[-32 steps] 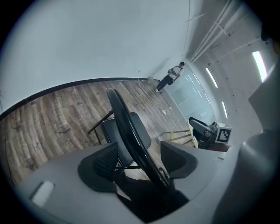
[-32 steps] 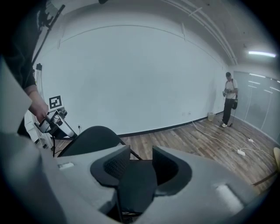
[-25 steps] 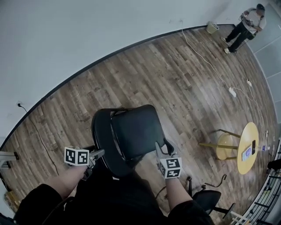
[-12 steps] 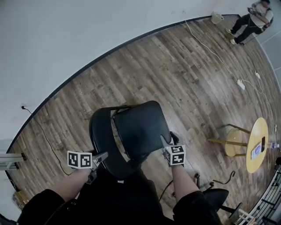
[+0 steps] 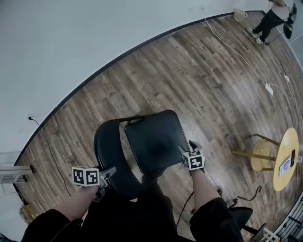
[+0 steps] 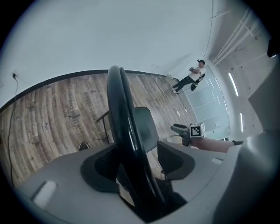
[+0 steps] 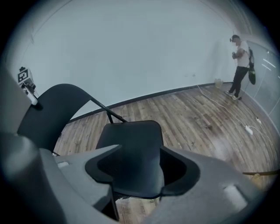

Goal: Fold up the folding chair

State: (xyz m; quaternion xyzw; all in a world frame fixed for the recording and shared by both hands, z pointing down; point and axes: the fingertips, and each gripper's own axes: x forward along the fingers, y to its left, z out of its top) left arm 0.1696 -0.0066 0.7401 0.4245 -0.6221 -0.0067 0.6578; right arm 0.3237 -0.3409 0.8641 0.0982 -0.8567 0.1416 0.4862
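Observation:
The black folding chair stands unfolded on the wood floor, its seat [image 5: 156, 142] flat and its curved backrest [image 5: 106, 151] to the left. My left gripper [image 5: 111, 171] [image 6: 140, 164] straddles the backrest's top edge [image 6: 120, 113]. Its jaws have just been closing, but floor still shows on both sides of the edge, so it is open. My right gripper [image 5: 188, 147] [image 7: 142, 168] is low at the seat's right side, with the seat [image 7: 131, 144] showing between its jaws. Those jaws have just been opening and do not press on the seat.
A round yellow table [image 5: 286, 158] and a wooden stool [image 5: 258, 153] stand at the right. An office chair base [image 5: 239, 215] is at the lower right. A cable with a power strip [image 5: 270, 89] crosses the floor. A person [image 5: 274, 14] stands far off by the wall.
My right gripper has come down to the seat's right edge and its jaws stand wider apart. The left gripper has stayed at the backrest.

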